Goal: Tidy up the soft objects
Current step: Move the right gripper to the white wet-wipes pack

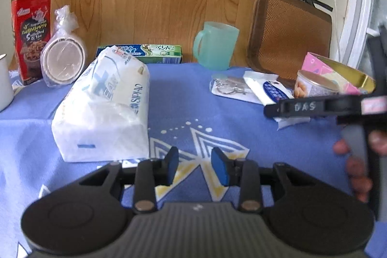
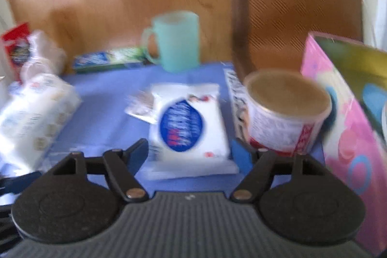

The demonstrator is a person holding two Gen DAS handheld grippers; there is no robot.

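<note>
A big white tissue pack [image 1: 104,108] lies on the blue tablecloth [image 1: 193,100], just ahead and left of my left gripper [image 1: 196,167]. That gripper is open a little, with nothing between its blue pads. A small white wipes pack with a blue oval label [image 2: 188,127] lies flat in the blurred right wrist view. My right gripper [image 2: 189,154] is open wide, one finger on each side of the pack's near end. In the left wrist view the same wipes pack [image 1: 268,88] shows partly behind the right gripper's black finger [image 1: 314,108].
A teal mug [image 1: 216,48], a toothpaste box [image 1: 145,53], a red snack bag [image 1: 31,35] and wrapped paper bowls [image 1: 63,59] line the back. A can [image 2: 285,113] and a pink box [image 2: 350,125] stand right of the wipes. Bagged key rings [image 1: 227,86] lie nearby.
</note>
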